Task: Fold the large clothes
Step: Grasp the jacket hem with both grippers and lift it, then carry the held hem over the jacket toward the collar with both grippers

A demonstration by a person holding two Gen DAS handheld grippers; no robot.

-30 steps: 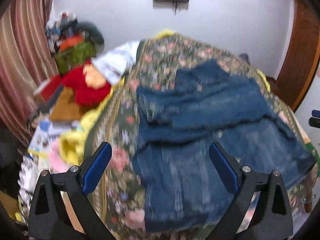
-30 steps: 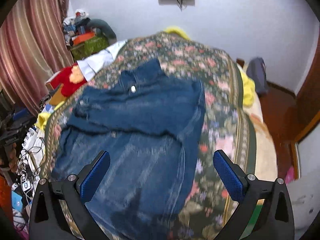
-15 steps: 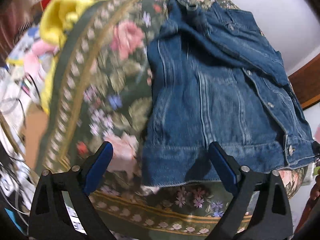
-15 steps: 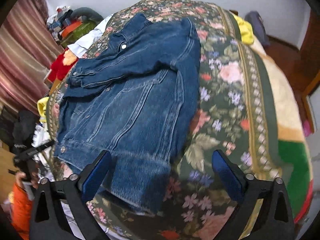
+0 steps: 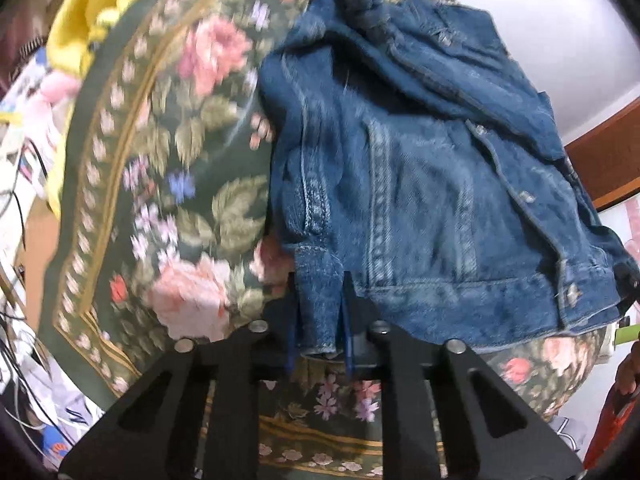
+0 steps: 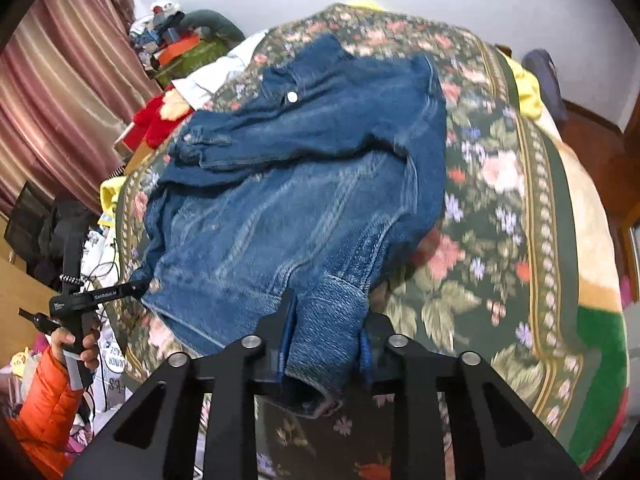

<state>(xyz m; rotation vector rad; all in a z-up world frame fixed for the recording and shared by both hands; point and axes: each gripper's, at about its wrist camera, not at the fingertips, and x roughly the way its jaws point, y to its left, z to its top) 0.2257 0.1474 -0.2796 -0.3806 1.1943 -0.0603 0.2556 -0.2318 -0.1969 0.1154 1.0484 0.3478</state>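
Two grippers are closing on the bottom hem of a denim jacket [image 6: 304,184] that lies spread on the bed, its collar toward the far end and its hem right at the near edge of the floral blanket [image 6: 500,216]. The left gripper [image 5: 320,320] has its jaws nearly together with the hem's left corner bunched between them; the right gripper [image 6: 324,344] is doing the same at the right corner, where a thick fold of waistband fills the gap. Both sleeves [image 6: 256,140] look already folded across the chest.

Denim like this seems heavy and fairly stiff for cloth; it should hold a crease yet sag under its own weight when lifted, so both corners need lifting together. The waistband is the sturdiest place to pinch, being doubled and stitched, and unlikely to slip from the pads. The metal buttons [image 5: 524,197] along the placket may catch as the lower half comes over.
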